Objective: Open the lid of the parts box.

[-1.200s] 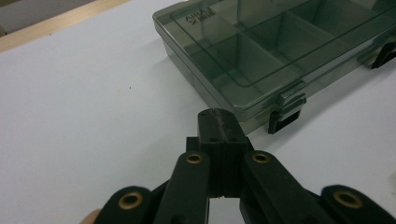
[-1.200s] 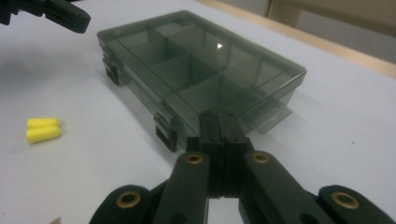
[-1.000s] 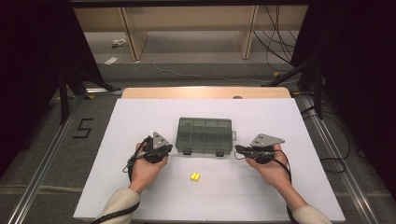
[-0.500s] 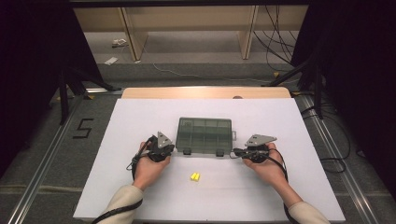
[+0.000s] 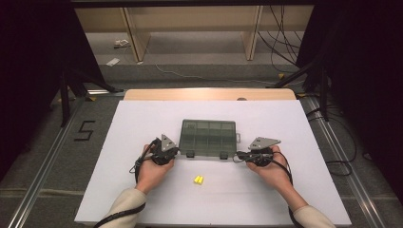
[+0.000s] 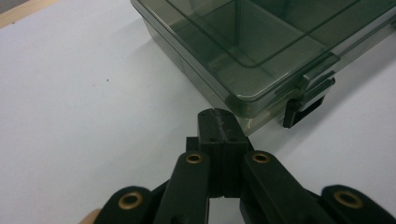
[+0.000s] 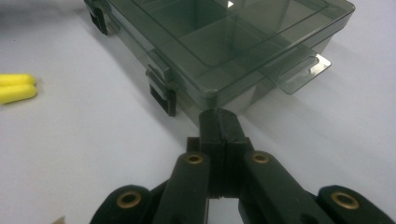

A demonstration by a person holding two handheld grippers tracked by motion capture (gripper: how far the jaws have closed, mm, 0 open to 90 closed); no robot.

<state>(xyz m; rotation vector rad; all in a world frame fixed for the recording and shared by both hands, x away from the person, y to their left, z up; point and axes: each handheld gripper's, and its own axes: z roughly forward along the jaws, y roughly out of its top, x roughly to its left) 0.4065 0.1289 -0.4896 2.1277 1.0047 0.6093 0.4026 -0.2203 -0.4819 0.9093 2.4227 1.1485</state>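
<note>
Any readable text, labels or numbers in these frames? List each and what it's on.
"5": black mark on the grey floor, left of the white table.
No lettering is visible on the smoky plastic compartment box, the two yellow pieces, the left gripper or the right gripper.
Small items lying under the shelving at the back are too small to read.

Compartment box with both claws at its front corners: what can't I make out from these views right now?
- Compartment box contents: the dark tinted lid and small scale in the high view leave them unclear.
- Left claw: touching the box corner or just short, the shut jaws cover that spot.
- Right claw: same doubt.
- Latches: locked or loose, unclear.
- Yellow pieces: cut off by the picture's left edge.
</note>
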